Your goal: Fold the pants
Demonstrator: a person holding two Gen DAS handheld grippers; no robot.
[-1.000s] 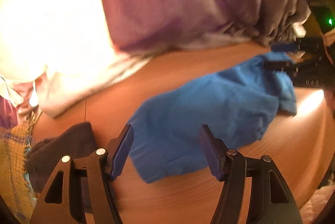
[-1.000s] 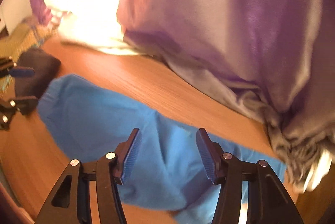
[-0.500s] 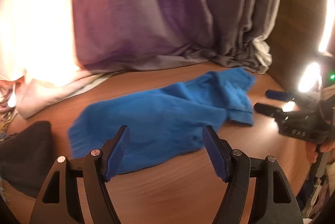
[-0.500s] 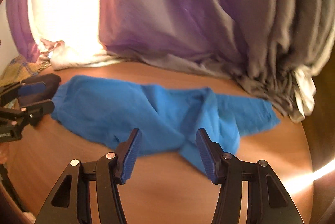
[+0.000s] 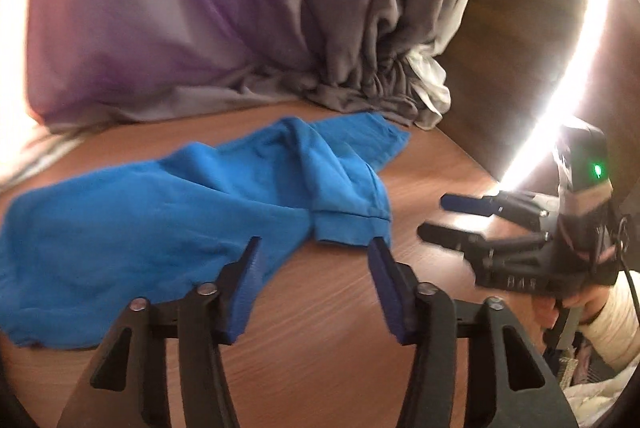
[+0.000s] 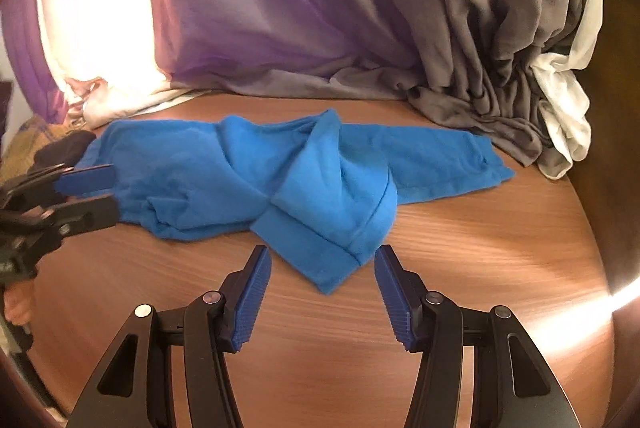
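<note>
The blue pants [image 6: 256,172] lay crumpled across the wooden desk [image 6: 460,268], spread from left to right in the right wrist view, with one leg [image 6: 440,160] stretched flat toward the grey curtain [image 6: 480,28] at the far right. The other leg [image 6: 332,212] was folded over the middle of the garment, its hemmed cuff pointing toward the near edge of the desk. The waist end lay at the left, near a dark garment [image 6: 66,146] and a yellowish woven cloth [image 6: 24,144] at the desk's far left corner.

The right tongs [image 6: 322,284] hovered above bare wood just short of that cuff, their blue ribbed pads [image 6: 252,300] standing about half apart with nothing gripped; the tip of the cuff showed in the gap between them, untouched. In the left wrist view the right tongs [image 5: 452,216] appeared at the right, held by a hand [image 5: 560,304] in a pale sleeve, with a green light glowing on the unit.

The left tongs [image 5: 314,260] hung over the near edge of the pants, their jaws closing yet holding nothing; one pad [image 5: 244,292] overlapped the blue cloth in the picture, the other stood over bare wood beside the cuff. Whether that pad touched the fabric could not be told. From the right wrist view the left tongs [image 6: 100,192] sat at the waist end of the pants, pads apart.

Behind the desk hung purple drapery [image 6: 260,8], with a white cloth [image 6: 568,108] bunched beside the grey folds.
</note>
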